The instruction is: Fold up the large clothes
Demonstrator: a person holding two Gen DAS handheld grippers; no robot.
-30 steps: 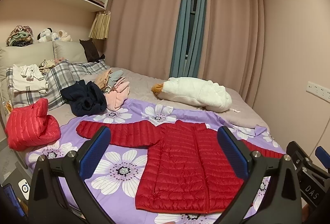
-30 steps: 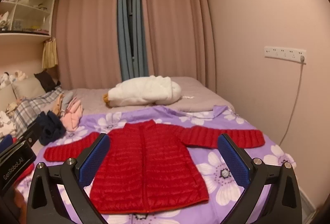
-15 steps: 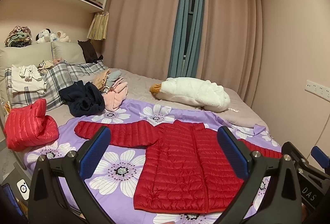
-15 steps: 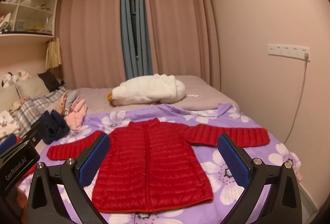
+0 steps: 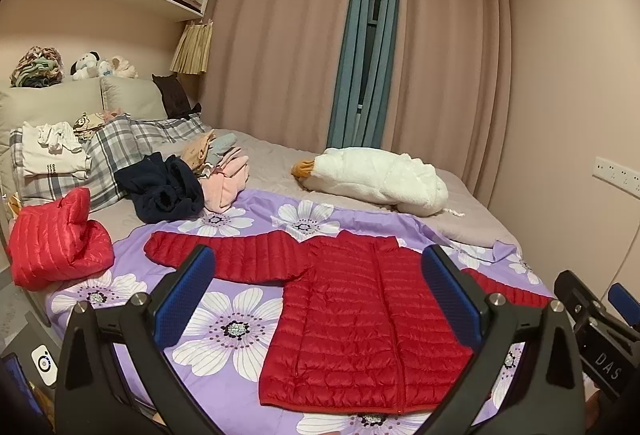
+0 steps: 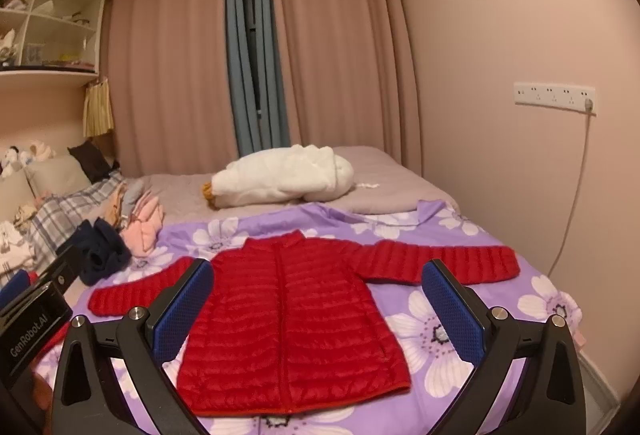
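Note:
A red quilted down jacket (image 5: 360,319) lies flat, front up, on a purple flowered sheet (image 5: 236,327), both sleeves spread out sideways. It also shows in the right wrist view (image 6: 288,319). My left gripper (image 5: 316,295) is open and empty, held above the bed's near edge in front of the jacket's hem and left sleeve (image 5: 224,255). My right gripper (image 6: 316,299) is open and empty, above the hem, with the right sleeve (image 6: 440,259) beyond its right finger. The right gripper's body shows at the right edge of the left wrist view (image 5: 592,331).
A folded red down jacket (image 5: 52,239) sits at the bed's left edge. A dark navy garment (image 5: 164,191), pink clothes (image 5: 224,179) and a white fleece jacket (image 5: 376,179) lie farther back. Plaid pillows (image 5: 112,151) lie at the headboard. A wall (image 6: 520,155) with a socket strip runs along the right.
Both grippers have shifted slightly; the jacket sits a little higher and farther in both views. The jacket itself has not moved. Both grippers stay open.

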